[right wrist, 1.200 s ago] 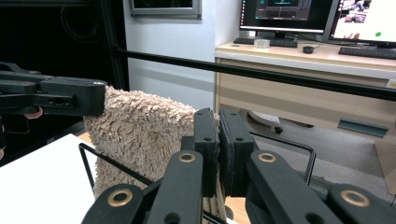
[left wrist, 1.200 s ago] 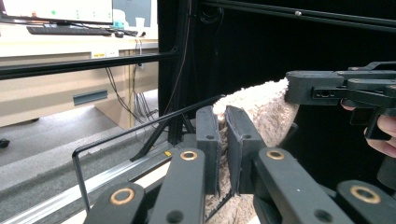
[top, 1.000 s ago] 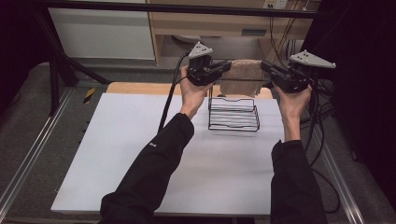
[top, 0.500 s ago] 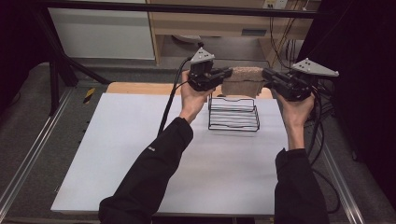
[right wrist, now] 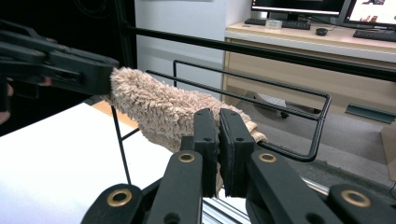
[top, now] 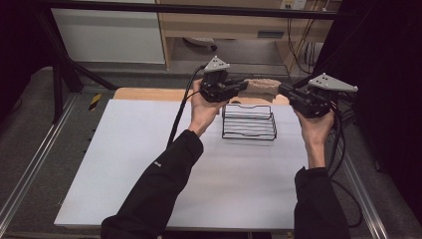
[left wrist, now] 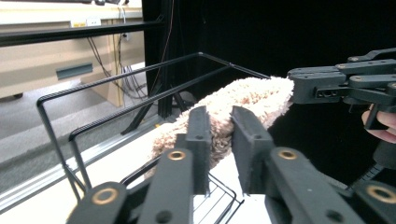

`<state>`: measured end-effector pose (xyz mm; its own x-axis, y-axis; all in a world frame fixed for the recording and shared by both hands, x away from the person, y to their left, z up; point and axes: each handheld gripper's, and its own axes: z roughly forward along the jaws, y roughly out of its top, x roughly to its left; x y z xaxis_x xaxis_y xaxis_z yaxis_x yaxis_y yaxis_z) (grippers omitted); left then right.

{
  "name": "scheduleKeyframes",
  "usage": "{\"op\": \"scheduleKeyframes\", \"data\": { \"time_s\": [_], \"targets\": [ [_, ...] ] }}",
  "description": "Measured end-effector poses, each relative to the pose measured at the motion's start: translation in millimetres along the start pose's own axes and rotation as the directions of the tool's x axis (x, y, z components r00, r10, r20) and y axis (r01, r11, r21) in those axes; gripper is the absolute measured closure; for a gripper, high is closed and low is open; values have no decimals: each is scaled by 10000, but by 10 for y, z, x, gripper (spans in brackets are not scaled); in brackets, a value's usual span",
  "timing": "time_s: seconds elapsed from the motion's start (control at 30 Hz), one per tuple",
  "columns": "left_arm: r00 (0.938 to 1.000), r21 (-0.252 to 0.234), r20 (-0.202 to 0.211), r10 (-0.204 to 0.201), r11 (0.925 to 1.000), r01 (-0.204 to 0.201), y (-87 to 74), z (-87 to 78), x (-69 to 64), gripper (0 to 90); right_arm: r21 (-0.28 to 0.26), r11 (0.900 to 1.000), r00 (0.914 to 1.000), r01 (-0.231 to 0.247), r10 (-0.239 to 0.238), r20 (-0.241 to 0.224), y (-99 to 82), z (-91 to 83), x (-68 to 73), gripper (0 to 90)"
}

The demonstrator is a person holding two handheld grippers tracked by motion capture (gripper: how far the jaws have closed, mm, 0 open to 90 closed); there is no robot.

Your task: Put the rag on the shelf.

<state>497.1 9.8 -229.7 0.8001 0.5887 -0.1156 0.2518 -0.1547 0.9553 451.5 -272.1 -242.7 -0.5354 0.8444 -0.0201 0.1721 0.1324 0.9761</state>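
A fluffy beige cloth (top: 261,87) hangs stretched in the air between my two grippers, above the back of a black wire rack (top: 249,122). My left gripper (top: 243,87) is shut on its left end and my right gripper (top: 282,88) is shut on its right end. In the left gripper view the cloth (left wrist: 243,100) runs from my left gripper (left wrist: 219,140) up to the other gripper's jaws (left wrist: 322,86). From the right gripper view, the cloth (right wrist: 159,109) is pinched in my right gripper (right wrist: 217,140) and the rack's rails (right wrist: 261,100) sit behind it.
The rack stands on a white tabletop (top: 139,164) near its far edge. A wooden strip (top: 149,93) borders the back. Metal rails (top: 30,169) run along both sides, and cables (top: 341,144) trail at the right.
Both grippers have carried the cloth slightly toward me and lower over the rack, keeping it stretched between them.
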Motion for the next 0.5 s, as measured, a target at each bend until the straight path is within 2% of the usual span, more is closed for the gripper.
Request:
{"op": "scheduleKeyframes", "data": {
  "time_s": [0.13, 0.3, 0.43, 0.5],
  "targets": [
    [9997, -139, -212, -155, 9998, 152, 78, -59, 4, 743, -32, 10000, 10000, 8, -8, -25, -13, 3, 4, 863],
    [9978, -347, -457, -474, 9983, 458, 168, -77, 16, 801, 1, 10000, 9999, 85, -85, -76, -23, -6, 6, 863],
    [9968, -347, -481, -635, 9975, 619, 230, -23, 33, 837, 55, 9999, 9999, 107, -107, -84, -33, -2, 8, 863],
    [9961, -174, -326, -816, 9966, 810, 238, 16, 47, 845, 24, 10000, 9999, 90, -90, -99, -42, 1, 5, 863]
  ]
}}
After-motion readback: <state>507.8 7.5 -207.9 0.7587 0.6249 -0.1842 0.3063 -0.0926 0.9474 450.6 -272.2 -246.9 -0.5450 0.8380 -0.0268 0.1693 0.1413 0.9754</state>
